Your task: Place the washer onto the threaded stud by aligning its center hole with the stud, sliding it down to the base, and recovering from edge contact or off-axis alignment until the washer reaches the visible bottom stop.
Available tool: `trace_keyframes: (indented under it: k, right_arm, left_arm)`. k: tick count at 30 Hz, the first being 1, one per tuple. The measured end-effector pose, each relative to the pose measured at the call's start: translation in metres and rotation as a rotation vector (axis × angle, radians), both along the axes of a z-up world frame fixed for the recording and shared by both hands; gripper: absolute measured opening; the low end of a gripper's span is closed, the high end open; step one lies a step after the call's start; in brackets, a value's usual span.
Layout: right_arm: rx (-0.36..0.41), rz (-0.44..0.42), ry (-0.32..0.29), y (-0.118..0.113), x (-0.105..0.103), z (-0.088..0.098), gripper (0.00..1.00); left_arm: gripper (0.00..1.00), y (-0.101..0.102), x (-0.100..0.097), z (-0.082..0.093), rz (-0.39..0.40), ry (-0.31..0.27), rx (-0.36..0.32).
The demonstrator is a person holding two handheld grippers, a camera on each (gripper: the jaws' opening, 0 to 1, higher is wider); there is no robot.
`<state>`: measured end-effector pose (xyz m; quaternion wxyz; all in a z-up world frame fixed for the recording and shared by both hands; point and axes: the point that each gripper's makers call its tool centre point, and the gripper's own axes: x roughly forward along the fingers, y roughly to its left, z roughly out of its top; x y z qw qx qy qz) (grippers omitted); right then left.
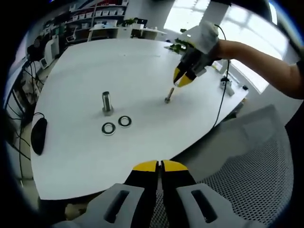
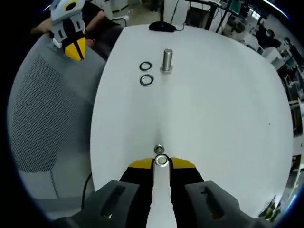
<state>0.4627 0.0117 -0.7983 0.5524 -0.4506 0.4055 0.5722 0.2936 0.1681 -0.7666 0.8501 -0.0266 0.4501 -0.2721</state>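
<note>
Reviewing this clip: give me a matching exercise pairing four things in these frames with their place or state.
Things:
1. left gripper
2. right gripper
3. two washers
4. large bolt

Places or states:
A. lying flat on the white table
B. standing upright beside the washers
C. jaws shut, off the table's edge
D. jaws closed on a small stud

Pairs: 1-C, 2-D, 3-A, 4-B

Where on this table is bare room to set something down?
Bare: the wide white table beyond the large bolt, out to the far edge. Crowded: the two washers beside that bolt, and the small stud at the right tool.
</note>
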Motion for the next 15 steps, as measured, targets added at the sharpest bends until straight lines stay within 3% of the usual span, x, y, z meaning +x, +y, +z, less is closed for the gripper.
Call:
trace_keyframes:
  k: [8, 15]
  right_arm:
    - [-0.026, 0.003, 0.008, 0.002, 0.000, -0.005, 0.13]
    - [-0.070, 0.008, 0.008, -0.002, 0.002, -0.012, 0.13]
  left_arm:
    - [0.00, 0.004, 0.009, 0.008, 0.045, -0.055, -0.022]
    - [0.00, 0.003, 0.009, 0.008, 0.038, -0.056, -0.027]
